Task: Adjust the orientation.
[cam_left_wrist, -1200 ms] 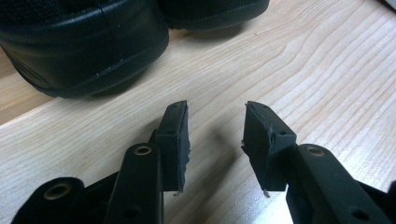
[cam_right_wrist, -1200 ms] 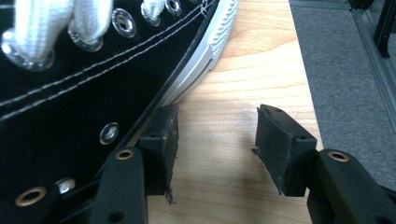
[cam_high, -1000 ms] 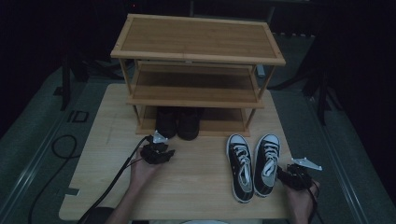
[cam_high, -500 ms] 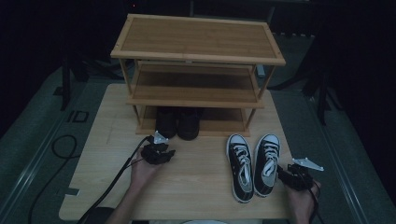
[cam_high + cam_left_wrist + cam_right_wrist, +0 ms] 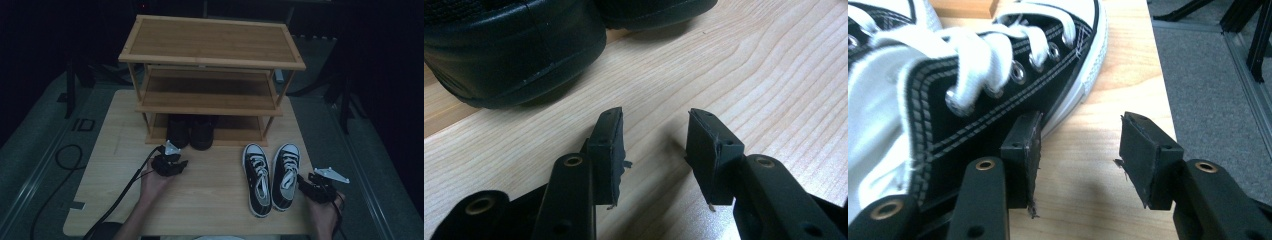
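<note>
Black canvas sneaker [image 5: 973, 95], white laces, beside right gripper [image 5: 1080, 155] jaws

**Right hand-held gripper edging toward the sneaker**

The right hand-held gripper [image 5: 306, 183] is easing slightly closer to the right sneaker [image 5: 285, 175], now sitting just beside its outer heel side with jaws parted. The left hand-held gripper [image 5: 176, 166] is barely shifting, drifting a touch nearer the same sneaker while resting on the bench [image 5: 215, 200], jaws parted too.
</note>
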Tool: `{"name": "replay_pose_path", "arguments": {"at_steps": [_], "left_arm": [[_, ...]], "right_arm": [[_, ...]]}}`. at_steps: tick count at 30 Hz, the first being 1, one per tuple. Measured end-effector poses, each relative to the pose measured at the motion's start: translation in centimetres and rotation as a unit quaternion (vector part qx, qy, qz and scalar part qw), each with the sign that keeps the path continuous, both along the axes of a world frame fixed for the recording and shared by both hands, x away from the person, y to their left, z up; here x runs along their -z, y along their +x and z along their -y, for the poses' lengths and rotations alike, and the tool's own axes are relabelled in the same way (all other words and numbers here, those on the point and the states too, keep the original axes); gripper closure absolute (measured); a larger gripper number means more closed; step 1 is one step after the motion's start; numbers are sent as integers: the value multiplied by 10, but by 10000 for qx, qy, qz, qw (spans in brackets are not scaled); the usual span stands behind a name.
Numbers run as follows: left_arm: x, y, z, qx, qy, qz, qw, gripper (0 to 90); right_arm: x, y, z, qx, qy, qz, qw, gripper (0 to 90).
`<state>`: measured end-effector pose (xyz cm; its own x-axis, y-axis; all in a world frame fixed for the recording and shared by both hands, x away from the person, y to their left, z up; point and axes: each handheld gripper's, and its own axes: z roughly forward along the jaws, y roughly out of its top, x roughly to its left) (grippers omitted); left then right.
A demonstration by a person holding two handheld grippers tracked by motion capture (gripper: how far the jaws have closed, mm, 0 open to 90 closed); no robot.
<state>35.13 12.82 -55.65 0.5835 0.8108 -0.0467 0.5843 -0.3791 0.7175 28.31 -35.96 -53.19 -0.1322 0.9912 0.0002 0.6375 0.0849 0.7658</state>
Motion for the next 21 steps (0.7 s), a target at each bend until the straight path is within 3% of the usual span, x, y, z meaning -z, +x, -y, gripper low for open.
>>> {"name": "replay_pose_path", "arguments": {"at_steps": [21], "left_arm": [[1,0,1,16,17,50,10000,586]], "right_arm": [[-31,-19,-8,-239,36,424,9988,481]]}}
